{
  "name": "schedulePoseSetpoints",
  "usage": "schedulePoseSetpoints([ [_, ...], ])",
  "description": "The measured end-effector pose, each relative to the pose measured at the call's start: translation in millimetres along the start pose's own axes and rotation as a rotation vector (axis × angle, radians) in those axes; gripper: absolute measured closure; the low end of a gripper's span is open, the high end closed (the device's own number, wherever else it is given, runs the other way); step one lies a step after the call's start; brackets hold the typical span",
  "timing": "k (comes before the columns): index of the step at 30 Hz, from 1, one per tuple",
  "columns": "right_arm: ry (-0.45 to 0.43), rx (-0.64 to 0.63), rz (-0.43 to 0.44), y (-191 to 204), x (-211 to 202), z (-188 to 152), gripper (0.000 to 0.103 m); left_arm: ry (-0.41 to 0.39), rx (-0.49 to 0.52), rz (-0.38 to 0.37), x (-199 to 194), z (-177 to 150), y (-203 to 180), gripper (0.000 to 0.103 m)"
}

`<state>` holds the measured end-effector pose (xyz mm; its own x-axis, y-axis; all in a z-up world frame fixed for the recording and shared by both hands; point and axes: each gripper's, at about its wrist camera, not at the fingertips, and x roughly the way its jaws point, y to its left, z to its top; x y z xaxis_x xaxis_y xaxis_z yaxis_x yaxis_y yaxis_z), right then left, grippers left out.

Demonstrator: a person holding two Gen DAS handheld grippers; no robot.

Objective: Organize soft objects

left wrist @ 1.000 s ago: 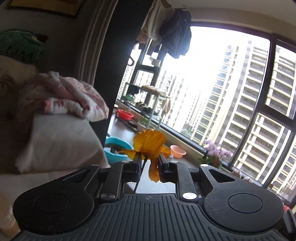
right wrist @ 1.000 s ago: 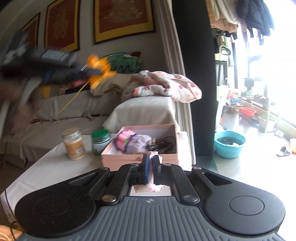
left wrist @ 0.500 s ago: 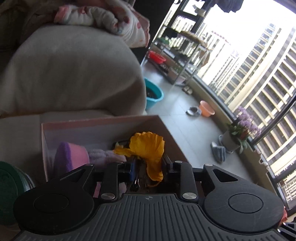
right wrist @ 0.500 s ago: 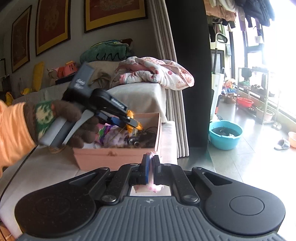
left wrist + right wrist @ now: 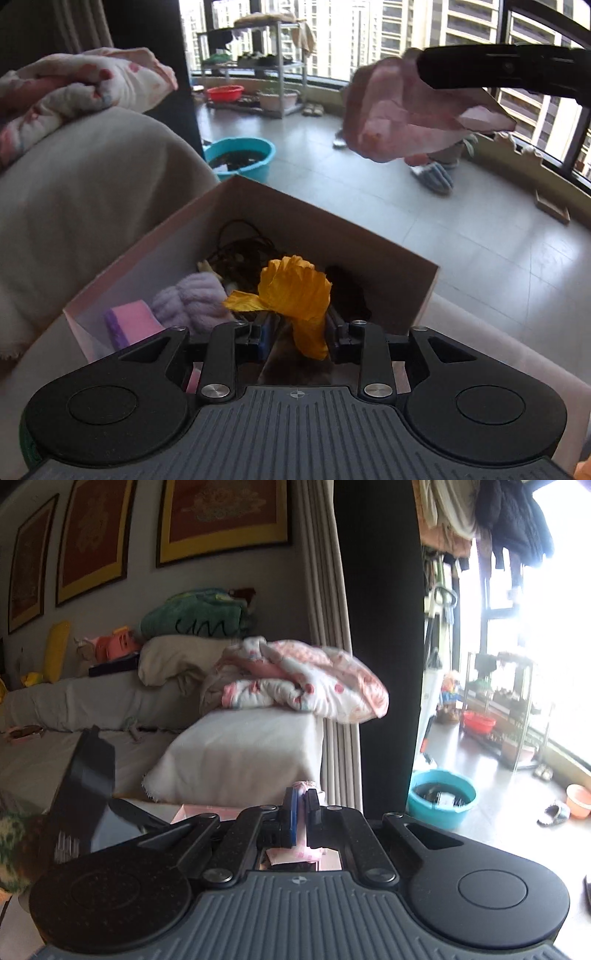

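One open pink cardboard box (image 5: 369,254) sits on the counter, holding a lilac yarn ball (image 5: 188,299). Left gripper (image 5: 297,336), fingers spreading, lowers an orange fabric flower (image 5: 295,291) inside. Right gripper (image 5: 300,805) fingers pinch a pale pink cloth (image 5: 406,114).

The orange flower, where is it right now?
In the left wrist view, the orange flower sits between the opening left gripper jaws, over the pink box, right of the purple yarn.

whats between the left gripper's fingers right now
The yellow fabric flower, over the open pink box. The left gripper is opening, so its fingers look clear of it. This shows in the left wrist view.
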<state>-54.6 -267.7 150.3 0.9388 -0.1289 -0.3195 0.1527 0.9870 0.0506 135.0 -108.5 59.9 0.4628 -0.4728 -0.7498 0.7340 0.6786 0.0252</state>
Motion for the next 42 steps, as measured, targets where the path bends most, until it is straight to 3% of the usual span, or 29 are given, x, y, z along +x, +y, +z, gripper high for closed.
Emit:
schedulePoseSetpoints([
  [2,0.037,0.015,0.002,-1,10,0,0.099,-0.022,-0.035,-0.028,3,1,5,0.070],
  [5,0.052,0.048,0.004,-5,18,5,0.099,-0.221,-0.291,-0.179,-14,8,49,0.071],
  [6,0.047,0.054,0.006,-5,20,9,0.099,-0.237,-0.375,-0.211,-16,12,61,0.071],
  [8,0.040,0.073,0.020,-7,24,18,0.099,-0.151,-0.459,-0.211,-8,21,74,0.071],
  [10,0.048,0.103,0.054,-8,34,29,0.099,-0.049,-0.360,-0.138,3,25,63,0.071],
  [12,0.072,0.132,0.093,-8,48,37,0.099,-0.056,-0.170,-0.057,3,20,38,0.071],
  [14,0.126,0.169,0.141,-7,71,40,0.099,-0.081,-0.097,-0.038,5,16,25,0.070],
  [16,0.222,0.184,0.174,-2,101,33,0.099,-0.104,-0.019,0.036,9,11,14,0.069],
  [19,0.385,0.179,0.139,4,142,12,0.099,-0.085,0.128,0.153,9,4,-1,0.069],
  [22,0.487,0.170,0.091,2,165,-12,0.099,-0.078,0.175,0.148,4,-1,2,0.069],
  [28,0.480,0.150,0.036,-5,162,-21,0.099,-0.113,-0.038,-0.013,-20,-9,47,0.071],
  [33,0.457,0.127,0.070,-6,155,-17,0.097,-0.215,-0.397,-0.087,-41,-11,88,0.072],
  [34,0.462,0.130,0.094,-5,154,-18,0.091,-0.240,-0.458,-0.105,-47,-13,95,0.072],
  [37,0.433,0.114,0.147,0,140,-21,0.071,-0.306,-0.487,-0.058,-62,-17,105,0.072],
  [42,0.300,-0.042,0.145,27,89,-28,0.069,-0.324,-0.466,0.052,-96,-60,87,0.072],
])
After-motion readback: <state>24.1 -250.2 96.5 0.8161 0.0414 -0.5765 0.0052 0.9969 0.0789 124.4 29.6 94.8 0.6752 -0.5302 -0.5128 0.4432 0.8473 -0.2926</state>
